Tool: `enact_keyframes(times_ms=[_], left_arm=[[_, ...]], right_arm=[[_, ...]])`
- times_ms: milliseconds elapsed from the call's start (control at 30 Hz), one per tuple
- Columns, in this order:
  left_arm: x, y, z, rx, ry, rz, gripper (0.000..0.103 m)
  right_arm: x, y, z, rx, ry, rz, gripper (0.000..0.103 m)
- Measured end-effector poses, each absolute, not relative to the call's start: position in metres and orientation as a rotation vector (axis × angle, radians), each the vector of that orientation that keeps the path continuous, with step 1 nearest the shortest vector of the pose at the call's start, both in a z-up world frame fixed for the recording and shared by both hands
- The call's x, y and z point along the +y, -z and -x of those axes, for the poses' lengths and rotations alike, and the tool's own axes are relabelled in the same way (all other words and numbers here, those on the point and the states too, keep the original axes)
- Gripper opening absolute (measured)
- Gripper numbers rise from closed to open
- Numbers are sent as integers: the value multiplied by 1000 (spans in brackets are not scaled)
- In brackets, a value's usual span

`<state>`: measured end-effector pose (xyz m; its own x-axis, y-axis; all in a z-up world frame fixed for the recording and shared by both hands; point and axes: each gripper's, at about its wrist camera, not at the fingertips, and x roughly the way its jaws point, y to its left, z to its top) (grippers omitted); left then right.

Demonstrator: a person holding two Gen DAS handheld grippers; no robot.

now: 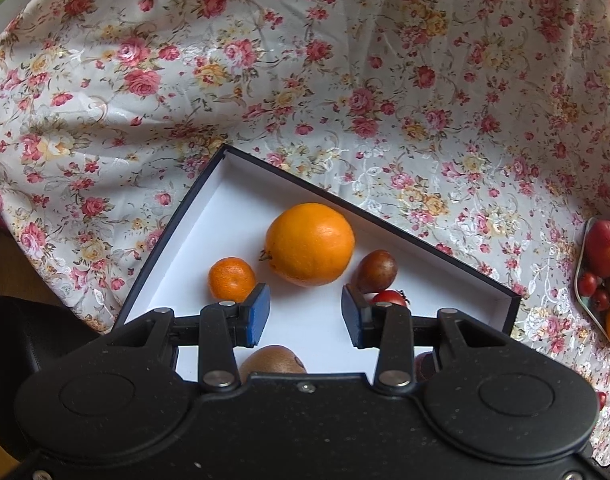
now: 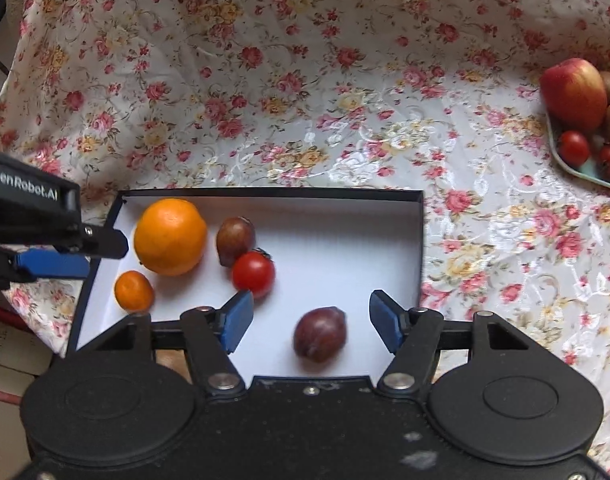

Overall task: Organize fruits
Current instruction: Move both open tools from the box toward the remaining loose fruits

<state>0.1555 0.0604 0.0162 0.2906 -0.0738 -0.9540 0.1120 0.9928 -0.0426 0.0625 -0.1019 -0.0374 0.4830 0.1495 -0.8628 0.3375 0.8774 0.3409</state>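
Box: shallow rectangular box point(image 2: 420, 240), dark rim, smooth white floor.
Fruit in box: dimpled large orange point(image 2: 170, 236) at 10 o'clock, small mandarin point(image 2: 133, 290), glossy tomato point(image 2: 253, 274), brownish oval fruit point(image 2: 235, 240); plum point(image 2: 320, 334), blurred, at 6 o'clock.
Surface: wrinkled, shiny floral cloth point(image 2: 305, 80).
Tray: pale tray point(image 2: 585, 170) at 2 o'clock, with apple point(image 2: 573, 92).
Writing: "GenRobot.AI" on left gripper point(image 1: 305, 312).
Grippers: left gripper and right gripper point(image 2: 311, 322) both spread, holding nothing.

You can read only one text here: "GenRobot.AI", in pale letters on the black body of the left gripper point(image 2: 45, 240), which comes in at the left edge of the right wrist view. On the fruits, the box and the flowered cloth you find no letters or numbers. At the picture edges, small printed things are too blurred to read.
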Motion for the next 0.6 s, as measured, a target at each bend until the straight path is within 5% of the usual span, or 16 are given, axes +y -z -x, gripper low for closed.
enact_keyframes(times_ms=[600], left_arm=[[-16, -30, -122, 1247, 243, -95, 48]], right_arm=[[-168, 27, -15, 1065, 281, -544, 62]])
